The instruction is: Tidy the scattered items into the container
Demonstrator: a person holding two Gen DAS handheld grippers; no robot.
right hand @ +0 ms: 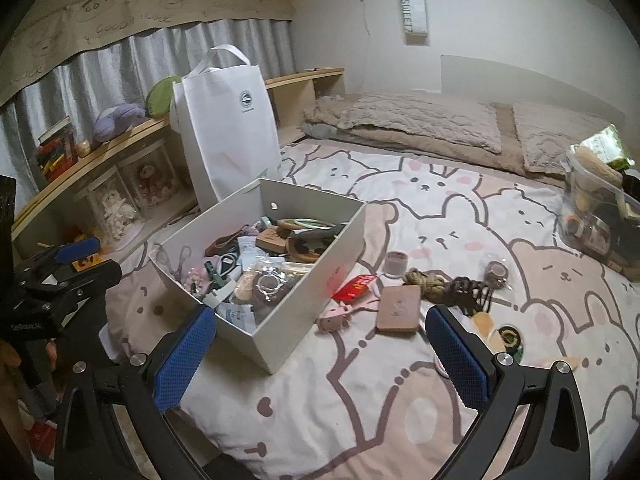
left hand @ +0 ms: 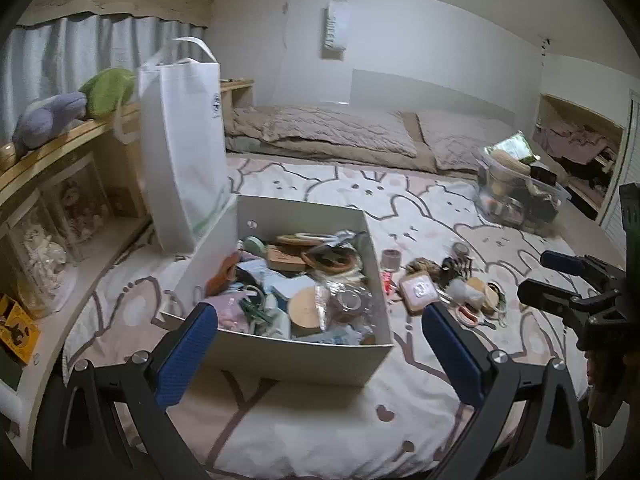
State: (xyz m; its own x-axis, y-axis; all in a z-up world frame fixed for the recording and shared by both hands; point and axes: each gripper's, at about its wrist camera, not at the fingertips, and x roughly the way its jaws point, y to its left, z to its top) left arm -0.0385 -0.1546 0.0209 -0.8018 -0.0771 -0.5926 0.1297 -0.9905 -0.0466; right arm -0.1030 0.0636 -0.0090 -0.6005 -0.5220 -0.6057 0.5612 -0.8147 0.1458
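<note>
A white open box [left hand: 304, 356] [right hand: 280, 332] full of small accessories sits on the bunny-print bedspread [right hand: 440, 208]. Right of it lie scattered items: a red packet [right hand: 356, 287], a pink piece [right hand: 334, 320], a brown rectangular pad [right hand: 399, 308] [left hand: 420, 290], a small jar [right hand: 395, 263] [left hand: 391, 259], a rope coil [right hand: 424, 280] and a black hair claw [right hand: 466, 288]. My left gripper [left hand: 320, 344] hovers open over the box's near wall, holding nothing. My right gripper [right hand: 324, 352] [left hand: 536, 280] is open and empty, near the box's right corner and the loose items.
A white tote bag [left hand: 184, 140] [right hand: 228, 128] stands behind the box on the left. A clear plastic bin [left hand: 520, 196] [right hand: 600, 216] with things in it sits at the far right. A wooden shelf [right hand: 120, 148] with plush toys runs along the left; pillows [right hand: 424, 120] lie behind.
</note>
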